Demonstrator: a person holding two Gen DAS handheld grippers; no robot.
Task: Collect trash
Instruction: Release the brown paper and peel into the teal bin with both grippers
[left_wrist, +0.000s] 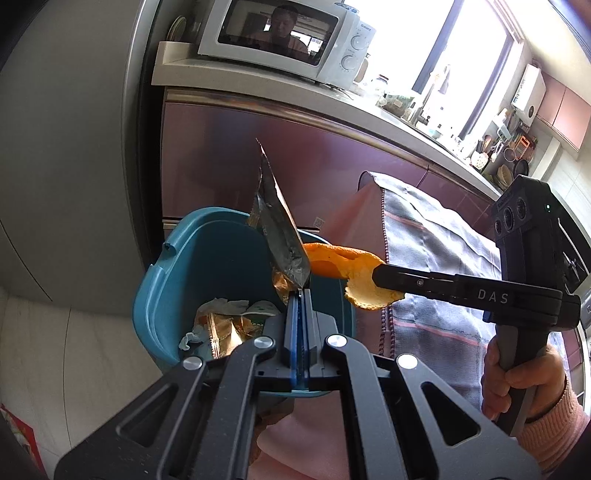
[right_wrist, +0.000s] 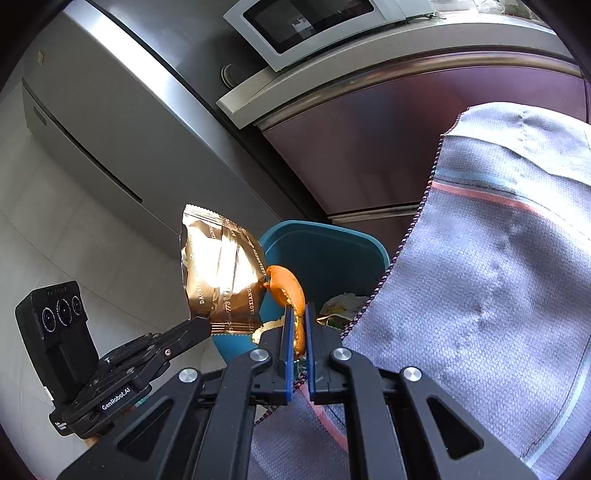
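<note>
Kitchen cabinets with a maroon sheen run behind a grey woven tablecloth (right_wrist: 491, 280) with a pink stripe. Pinched tight in the left gripper (left_wrist: 300, 295) stands a gold snack wrapper (right_wrist: 221, 273), printed "DAOXIANGCUN" along its seam, above the teal trash bin (left_wrist: 207, 266). Beside it, the right gripper (right_wrist: 300, 314) has its blue-padded jaws nearly closed on a curl of orange peel (right_wrist: 290, 291), touching the wrapper's edge over the bin's rim. "DAS" and "GenRobot.AI" mark the tools. Inside the bin lie crumpled paper and another gold wrapper. A white Galanz microwave (left_wrist: 291, 37) sits on the counter.
</note>
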